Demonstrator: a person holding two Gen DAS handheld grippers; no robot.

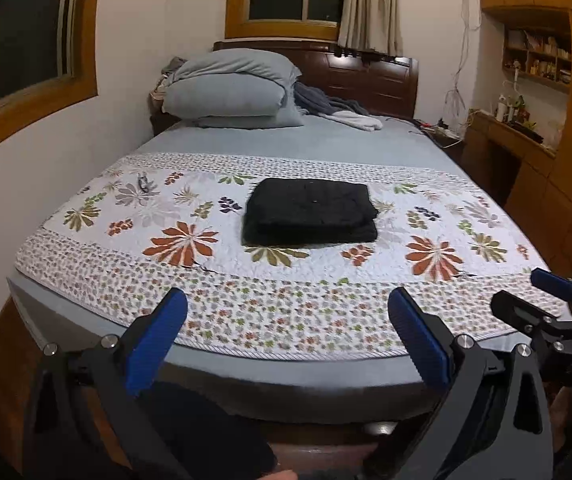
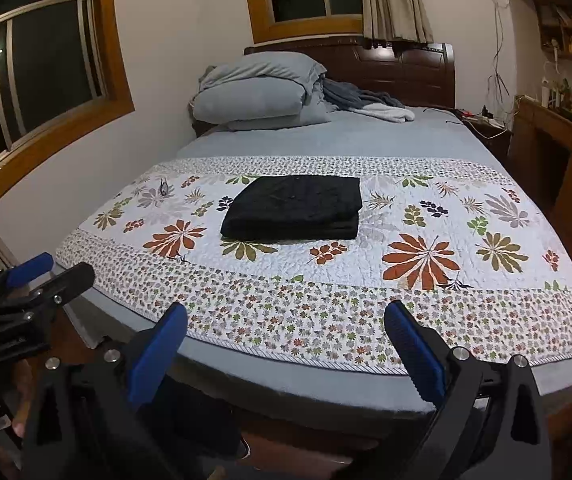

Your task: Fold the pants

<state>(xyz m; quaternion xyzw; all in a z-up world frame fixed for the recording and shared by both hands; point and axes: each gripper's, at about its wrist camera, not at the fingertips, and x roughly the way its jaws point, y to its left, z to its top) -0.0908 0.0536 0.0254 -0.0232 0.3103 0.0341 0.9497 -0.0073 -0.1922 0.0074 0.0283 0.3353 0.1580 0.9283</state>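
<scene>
Black pants [image 1: 311, 211] lie folded into a neat rectangle in the middle of the floral quilt [image 1: 86, 280]; they also show in the right wrist view [image 2: 295, 208]. My left gripper [image 1: 286, 312] is open and empty, held back at the foot of the bed, well short of the pants. My right gripper [image 2: 286, 316] is open and empty too, beside the left one at the foot of the bed. The right gripper shows at the right edge of the left wrist view [image 1: 554, 304], and the left gripper at the left edge of the right wrist view [image 2: 30, 280].
The quilt covers the near half of a blue-sheeted bed [image 1: 286, 140]. Pillows [image 1: 230, 88] and a grey blanket [image 1: 334, 108] lie at the headboard. A wall with a window is on the left. Wooden cabinets and shelves [image 1: 546, 120] stand on the right.
</scene>
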